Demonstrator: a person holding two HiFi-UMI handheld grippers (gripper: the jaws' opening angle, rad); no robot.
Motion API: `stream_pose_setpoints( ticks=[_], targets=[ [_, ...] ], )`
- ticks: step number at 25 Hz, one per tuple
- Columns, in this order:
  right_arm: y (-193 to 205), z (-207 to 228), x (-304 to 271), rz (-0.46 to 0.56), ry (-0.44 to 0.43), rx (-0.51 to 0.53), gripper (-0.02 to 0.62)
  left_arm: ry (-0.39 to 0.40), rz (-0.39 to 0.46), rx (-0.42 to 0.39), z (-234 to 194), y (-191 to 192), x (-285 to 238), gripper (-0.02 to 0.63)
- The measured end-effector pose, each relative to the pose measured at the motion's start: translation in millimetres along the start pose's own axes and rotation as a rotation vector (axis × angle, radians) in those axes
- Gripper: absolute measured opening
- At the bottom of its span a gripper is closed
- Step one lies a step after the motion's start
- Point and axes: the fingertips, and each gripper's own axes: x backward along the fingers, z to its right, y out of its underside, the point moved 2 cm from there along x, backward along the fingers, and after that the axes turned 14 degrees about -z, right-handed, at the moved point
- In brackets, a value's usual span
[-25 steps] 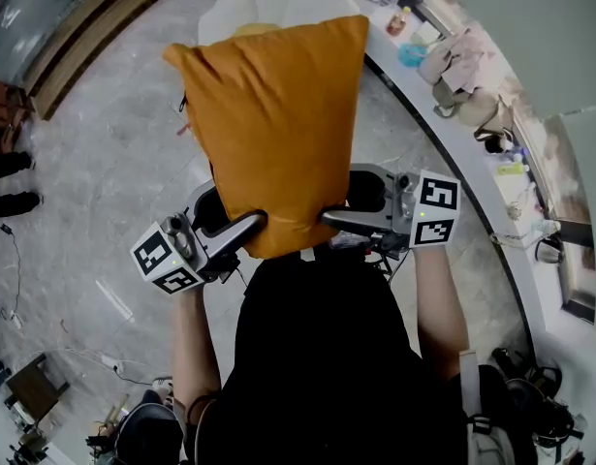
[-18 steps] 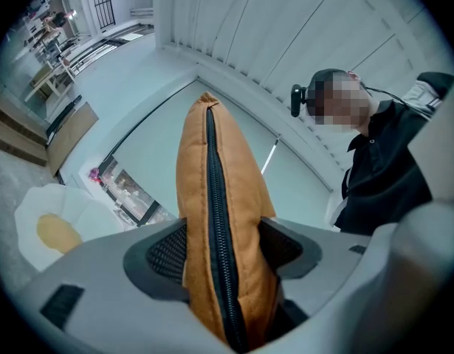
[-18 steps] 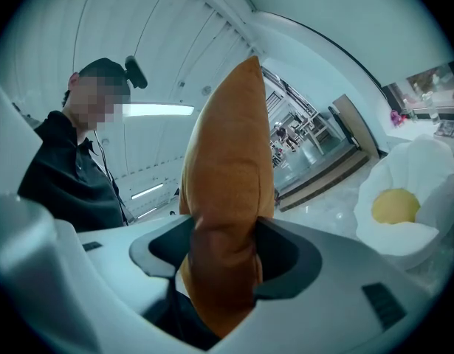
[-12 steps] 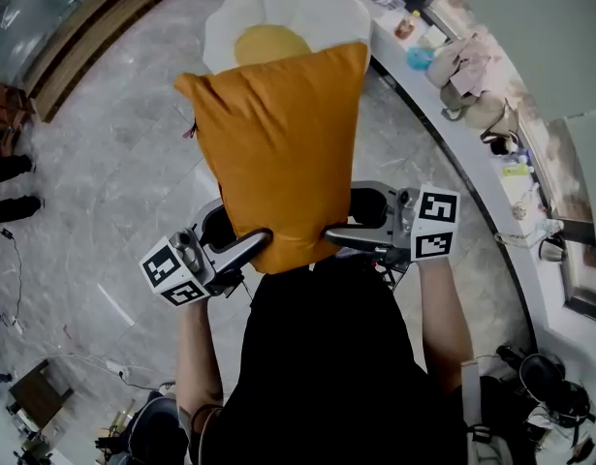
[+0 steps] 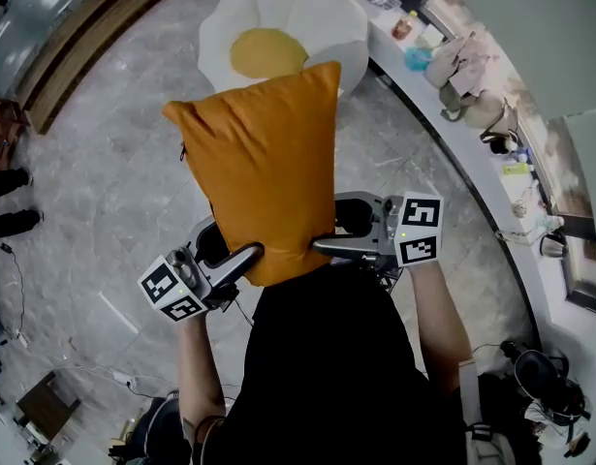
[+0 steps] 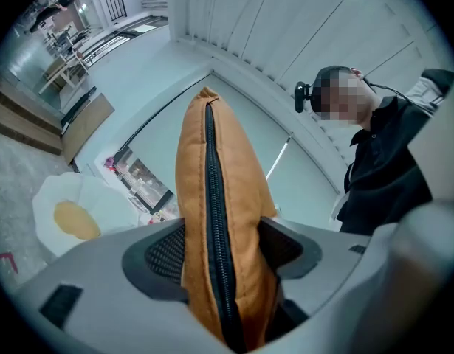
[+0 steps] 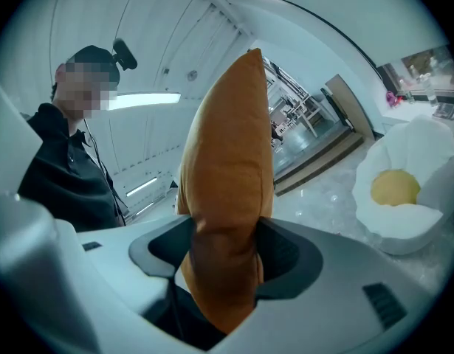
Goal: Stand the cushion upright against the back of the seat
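- Orange cushion: held upright in the air over the marble floor, zip edge toward the left side.
- Left hand-held gripper: pinching the cushion's lower edge at 7 o'clock.
- Right hand-held gripper: pinching the same edge at 5 o'clock.
- White egg-shaped seat: on the floor at 12 o'clock, apart from the cushion.
- Bench: cluttered, at 3 o'clock.

Your head cam looks steeply down on left gripper & right gripper. Each gripper cam rides v. close behind its jaws, aimed up along the orange cushion. All 3 share it + egg-shaped seat beyond.
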Motion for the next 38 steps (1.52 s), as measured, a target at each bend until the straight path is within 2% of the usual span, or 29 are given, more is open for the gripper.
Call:
stream_pose_setpoints(
  ticks=[5, 12, 17, 27, 33, 38],
  targets=[
    [-23.3, 34.5, -2.1, -0.006, -0.014, 0.0, 0.287, -0.019, -0.022, 0.005, -33.4, -19.4, -10.4, 0.305],
    [-83.4, 97.7, 4.4, 0.0, -0.032, 0.006, 0.287, -0.058, -0.066, -0.006, -92.9, -77.6, -37.6, 0.305],
    [-121.0, 147.3, 18.7, -0.012, -0.025, -0.001, 0.285, -0.08, -0.112, 0.016, -137.0, -112.5, -68.4, 0.305],
    [-175.4, 215.5, 32.4, -0.036, -0.039, 0.004, 0.276, -0.152, -0.13, 0.07, -196.9, -157.4, -103.6, 0.308],
    [-199.4, 244.4, 17.0, -0.061, -0.017, -0.004, 0.272, -0.176, -0.151, 0.136, -236.7, -168.3, -99.8, 0.318],
    [-232.1, 282.1, 1.0, -0.064, 0.035, -0.022, 0.267, -0.169, -0.157, 0.151, -289.0, -191.7, -99.7, 0.321]
  ],
)
